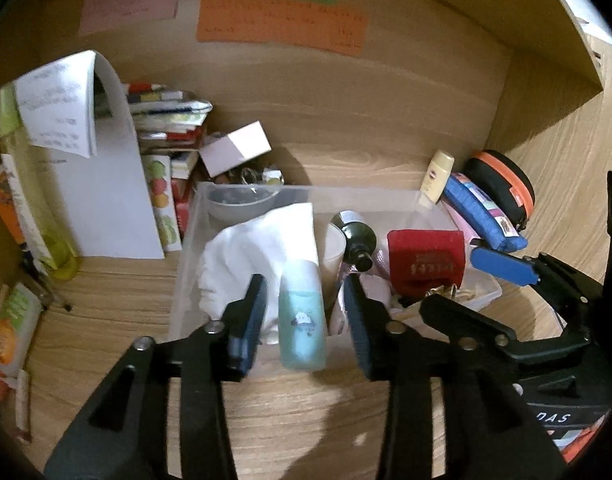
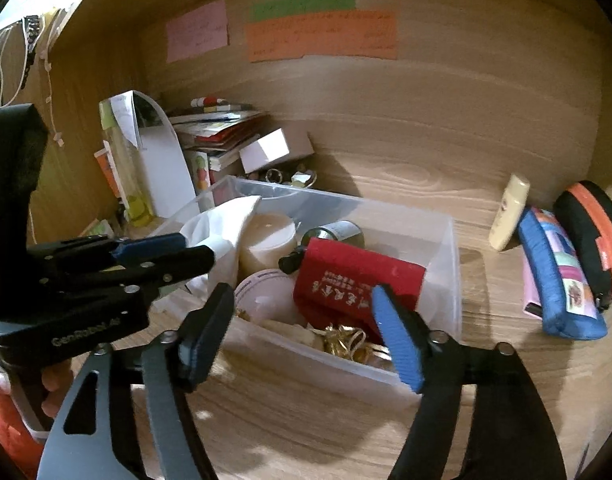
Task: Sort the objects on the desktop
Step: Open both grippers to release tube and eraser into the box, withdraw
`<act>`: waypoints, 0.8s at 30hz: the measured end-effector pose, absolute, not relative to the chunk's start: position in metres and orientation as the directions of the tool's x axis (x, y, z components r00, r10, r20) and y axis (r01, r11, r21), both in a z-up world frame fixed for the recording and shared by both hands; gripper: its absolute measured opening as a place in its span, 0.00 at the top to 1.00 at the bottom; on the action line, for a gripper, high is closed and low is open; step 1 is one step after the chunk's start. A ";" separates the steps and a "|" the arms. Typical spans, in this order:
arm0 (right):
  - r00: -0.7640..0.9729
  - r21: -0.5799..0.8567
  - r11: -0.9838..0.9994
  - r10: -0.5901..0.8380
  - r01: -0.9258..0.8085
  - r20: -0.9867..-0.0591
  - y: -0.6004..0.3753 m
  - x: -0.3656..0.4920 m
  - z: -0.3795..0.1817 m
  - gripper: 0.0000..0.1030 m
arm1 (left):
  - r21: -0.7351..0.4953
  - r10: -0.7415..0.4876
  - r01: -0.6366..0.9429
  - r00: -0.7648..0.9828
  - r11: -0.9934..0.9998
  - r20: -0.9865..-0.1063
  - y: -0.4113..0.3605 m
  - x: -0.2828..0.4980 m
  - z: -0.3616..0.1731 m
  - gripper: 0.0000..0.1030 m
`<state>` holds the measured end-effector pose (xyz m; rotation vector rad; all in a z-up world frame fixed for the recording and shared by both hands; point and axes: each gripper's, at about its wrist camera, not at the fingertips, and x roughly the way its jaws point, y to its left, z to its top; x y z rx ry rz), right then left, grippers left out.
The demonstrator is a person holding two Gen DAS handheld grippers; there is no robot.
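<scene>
left gripper (image 1: 304, 320) open around blue bottle (image 1: 302, 326), seemingly untouched; right gripper (image 2: 302, 336) gapes wide, empty.

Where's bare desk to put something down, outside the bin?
Bare wood between the clear bin and the blue pencil case, also behind the bin below the orange note. Crowded: the book stack corner and inside the bin.
</scene>
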<state>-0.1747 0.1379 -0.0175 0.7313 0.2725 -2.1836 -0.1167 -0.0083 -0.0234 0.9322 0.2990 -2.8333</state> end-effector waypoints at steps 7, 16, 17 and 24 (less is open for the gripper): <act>-0.510 0.063 -0.675 -0.611 0.735 -0.606 0.150 -0.164 -0.014 0.13 | -0.174 -0.081 0.224 -0.805 -0.959 -0.588 -0.009 -0.094 -0.014 0.12; -0.497 0.102 -0.700 -0.595 0.707 -0.632 0.171 -0.146 -0.012 0.02 | -0.196 -0.061 0.224 -0.792 -0.955 -0.608 -0.002 -0.070 -0.015 0.05; -0.501 0.097 -0.700 -0.594 0.708 -0.630 0.173 -0.142 -0.011 0.02 | -0.196 -0.063 0.227 -0.791 -0.954 -0.608 -0.001 -0.067 -0.015 0.05; -0.547 0.060 -0.716 -0.582 0.696 -0.602 0.188 -0.124 0.000 0.02 | -0.172 -0.124 0.272 -0.801 -0.947 -0.586 -0.001 -0.041 -0.006 0.05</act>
